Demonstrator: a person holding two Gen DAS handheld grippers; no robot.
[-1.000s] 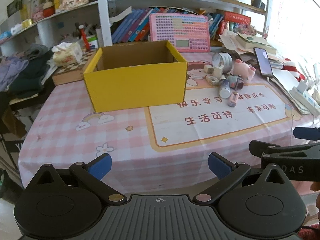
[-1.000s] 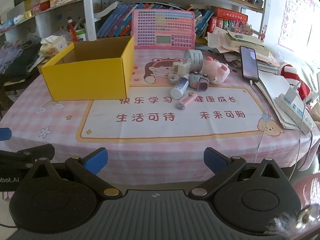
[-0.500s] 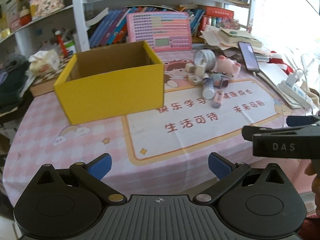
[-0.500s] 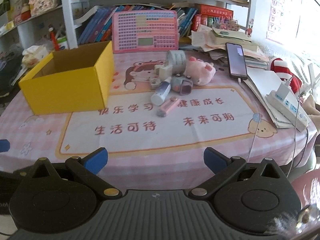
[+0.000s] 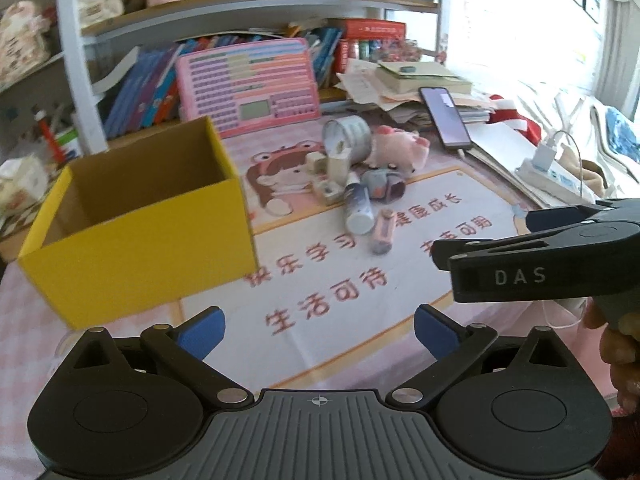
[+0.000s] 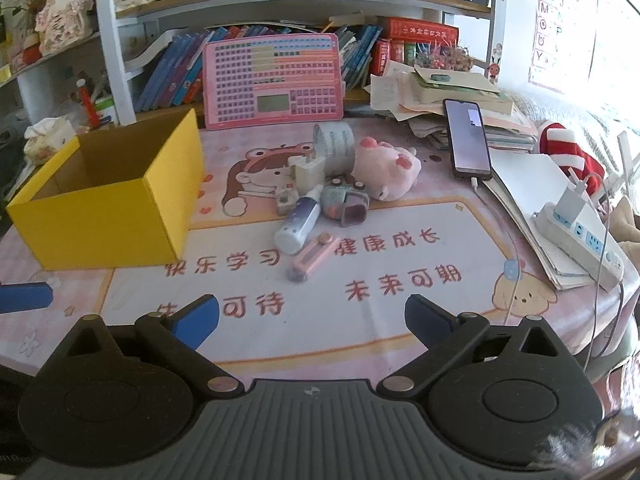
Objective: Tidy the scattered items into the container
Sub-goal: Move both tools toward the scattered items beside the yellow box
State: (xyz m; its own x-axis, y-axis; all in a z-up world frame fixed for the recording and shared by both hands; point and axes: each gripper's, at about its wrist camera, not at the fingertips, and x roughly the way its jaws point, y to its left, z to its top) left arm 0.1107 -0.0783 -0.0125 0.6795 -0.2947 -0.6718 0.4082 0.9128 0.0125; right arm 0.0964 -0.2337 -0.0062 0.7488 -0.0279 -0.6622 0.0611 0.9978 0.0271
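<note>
Clutter (image 6: 320,196) is heaped beside an empty yellow box (image 6: 100,216); both grippers (image 5: 318,326) (image 6: 312,320) are held wide, nothing gripped. A first pick is likely needed next.

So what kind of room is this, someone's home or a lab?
Most likely a child's study corner at home: a bookshelf crammed with books, a pink learning tablet leaning against it, and a cartoon-printed tablecloth strewn with small items such as a plush pig.
</note>
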